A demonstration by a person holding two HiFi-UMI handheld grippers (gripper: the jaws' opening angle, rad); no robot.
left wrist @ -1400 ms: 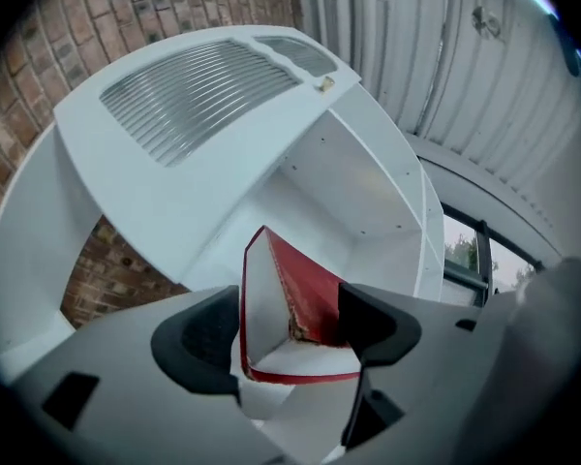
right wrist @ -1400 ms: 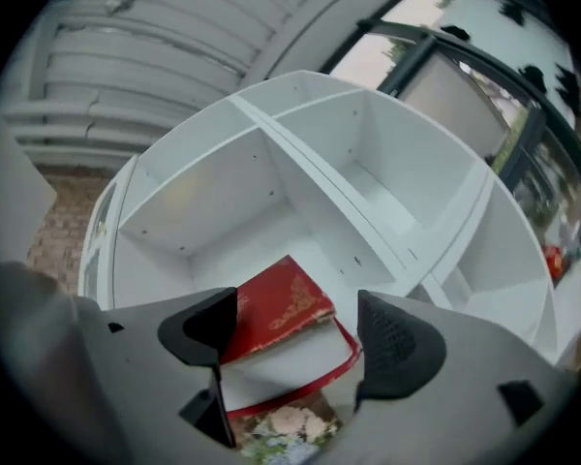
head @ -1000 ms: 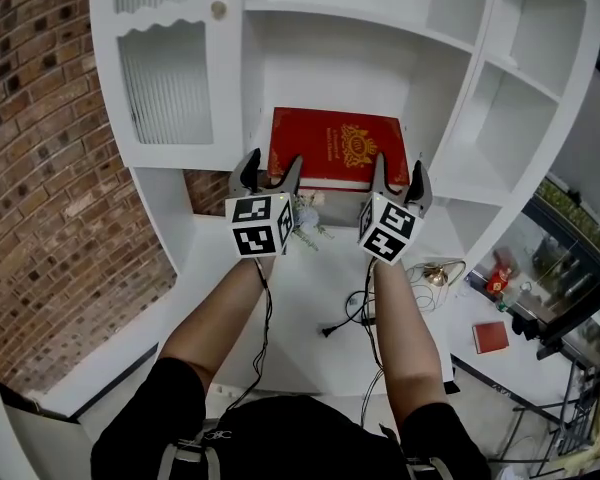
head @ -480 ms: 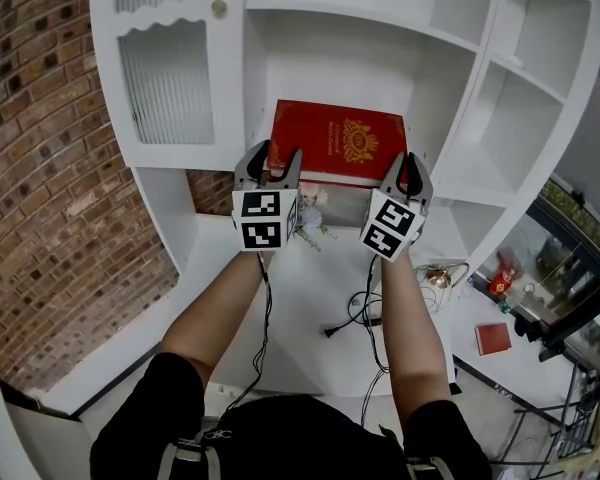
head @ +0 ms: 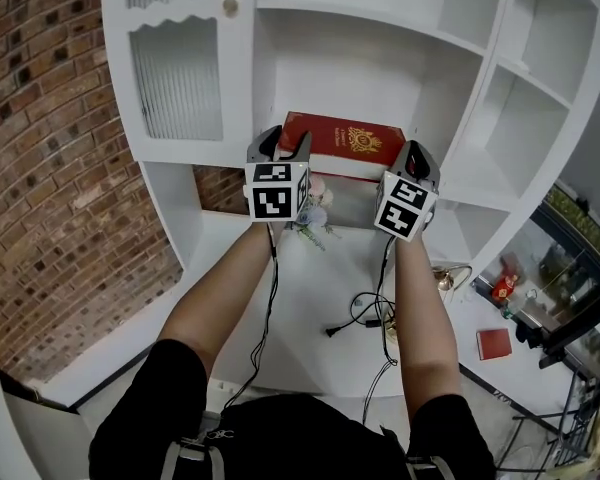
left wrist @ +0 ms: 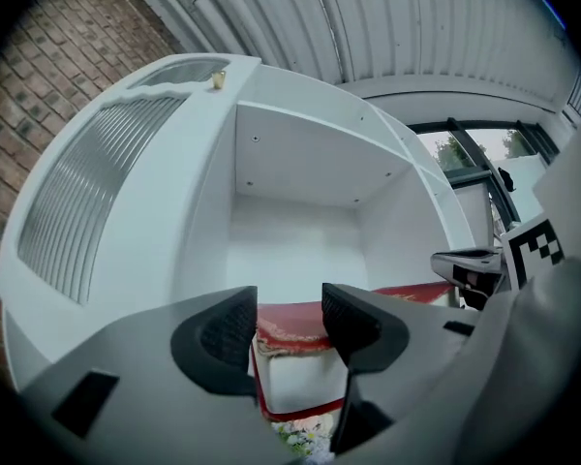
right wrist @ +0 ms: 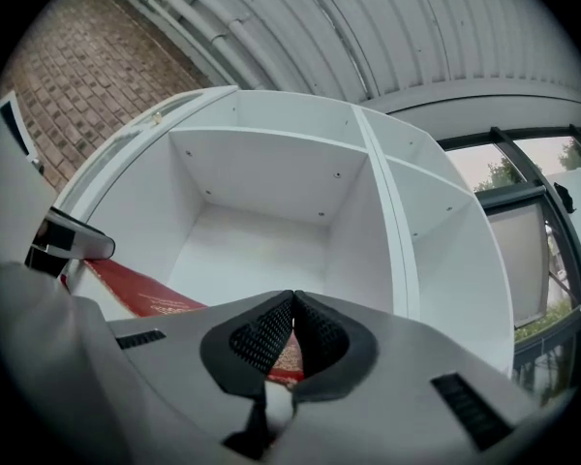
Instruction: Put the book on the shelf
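Observation:
A red book [head: 345,138] with a gold crest is held flat in front of the white shelf's middle compartment [head: 360,68], its far edge at the compartment's mouth. My left gripper [head: 280,140] grips its near left corner. In the left gripper view the left gripper [left wrist: 288,314] has just been closing, and its pads press the cover and page block of the book [left wrist: 305,381]. My right gripper [head: 420,153] holds the near right corner. In the right gripper view the right gripper [right wrist: 292,323] has just closed down, pinching the red cover of the book [right wrist: 140,294].
A ribbed glass cabinet door [head: 180,73] with a round knob stands left of the compartment, a brick wall [head: 40,168] beyond it. More open cubbies [head: 540,38] lie to the right. Below are a white desk [head: 310,298] with cables [head: 358,316], small flowers [head: 315,218] and a brass object [head: 450,276].
Both grippers and the book have risen and moved toward the shelf compartment. The right jaws went from wide apart to shut on the cover; the left jaws narrowed onto the corner.

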